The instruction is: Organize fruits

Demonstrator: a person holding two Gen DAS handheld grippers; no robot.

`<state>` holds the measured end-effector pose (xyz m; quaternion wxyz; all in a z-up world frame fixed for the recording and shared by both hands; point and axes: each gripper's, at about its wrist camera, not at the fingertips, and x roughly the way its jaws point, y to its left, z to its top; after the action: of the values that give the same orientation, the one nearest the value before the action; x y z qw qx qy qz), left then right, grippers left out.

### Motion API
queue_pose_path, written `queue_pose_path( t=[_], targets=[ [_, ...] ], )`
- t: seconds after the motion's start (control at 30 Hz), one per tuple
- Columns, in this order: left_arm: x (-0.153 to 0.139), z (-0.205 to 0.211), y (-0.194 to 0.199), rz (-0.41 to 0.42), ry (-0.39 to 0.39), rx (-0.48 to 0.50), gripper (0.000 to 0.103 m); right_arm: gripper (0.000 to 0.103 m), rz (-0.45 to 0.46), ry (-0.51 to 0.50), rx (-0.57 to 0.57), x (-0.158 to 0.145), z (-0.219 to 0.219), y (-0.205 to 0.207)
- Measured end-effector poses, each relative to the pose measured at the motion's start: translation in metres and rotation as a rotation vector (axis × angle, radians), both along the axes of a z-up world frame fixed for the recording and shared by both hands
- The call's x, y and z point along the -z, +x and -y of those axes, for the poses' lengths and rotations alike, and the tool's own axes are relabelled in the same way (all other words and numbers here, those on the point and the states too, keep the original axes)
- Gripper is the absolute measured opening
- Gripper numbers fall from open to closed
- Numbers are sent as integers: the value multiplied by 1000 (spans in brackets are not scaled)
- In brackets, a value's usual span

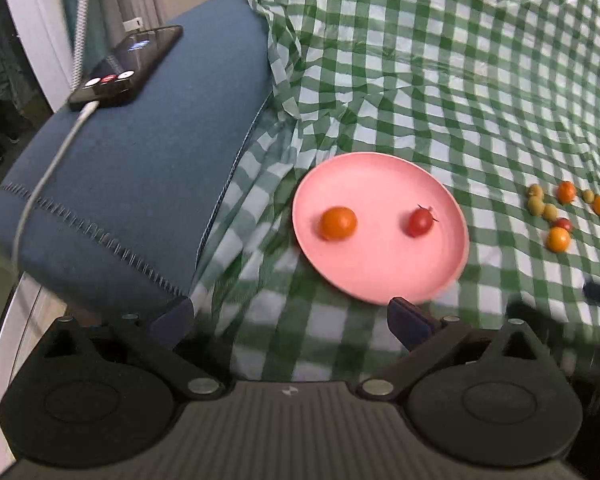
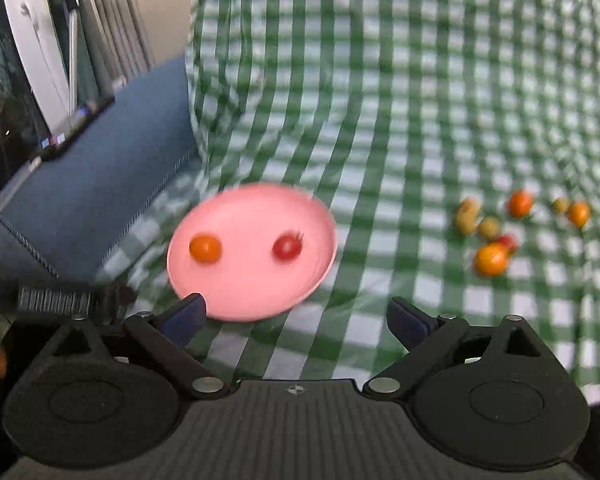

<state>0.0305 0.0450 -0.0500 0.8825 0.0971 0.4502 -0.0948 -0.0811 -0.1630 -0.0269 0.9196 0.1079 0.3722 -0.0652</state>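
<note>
A pink plate lies on the green checked cloth and holds an orange tomato and a red tomato. A cluster of several small orange, red and green fruits lies on the cloth to the plate's right. My left gripper is open and empty, just in front of the plate's near rim. In the right wrist view, which is blurred, the plate, its orange tomato, its red tomato and the cluster show. My right gripper is open and empty, near the plate's right front.
A blue cushion lies left of the plate, with a black phone and its white cable on it. The checked cloth is wrinkled near the cushion. A white frame and curtains stand at the far left.
</note>
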Motion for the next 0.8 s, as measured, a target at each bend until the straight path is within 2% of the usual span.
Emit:
queue_pose_path(
  t=[0.23, 0.37, 0.5, 0.8],
  targets=[
    [-29, -1, -43, 115, -3, 25, 103, 98, 119, -63, -14, -38, -6, -62],
    [-44, -5, -62, 166, -21, 21, 103, 98, 157, -74, 7, -54, -19, -45],
    [-54, -8, -77, 198, -28, 23, 103, 99, 184, -75, 14, -64, -26, -63],
    [-67, -13, -99, 251, -34, 32, 103, 99, 224, -89, 17, -72, -43, -75]
  ],
)
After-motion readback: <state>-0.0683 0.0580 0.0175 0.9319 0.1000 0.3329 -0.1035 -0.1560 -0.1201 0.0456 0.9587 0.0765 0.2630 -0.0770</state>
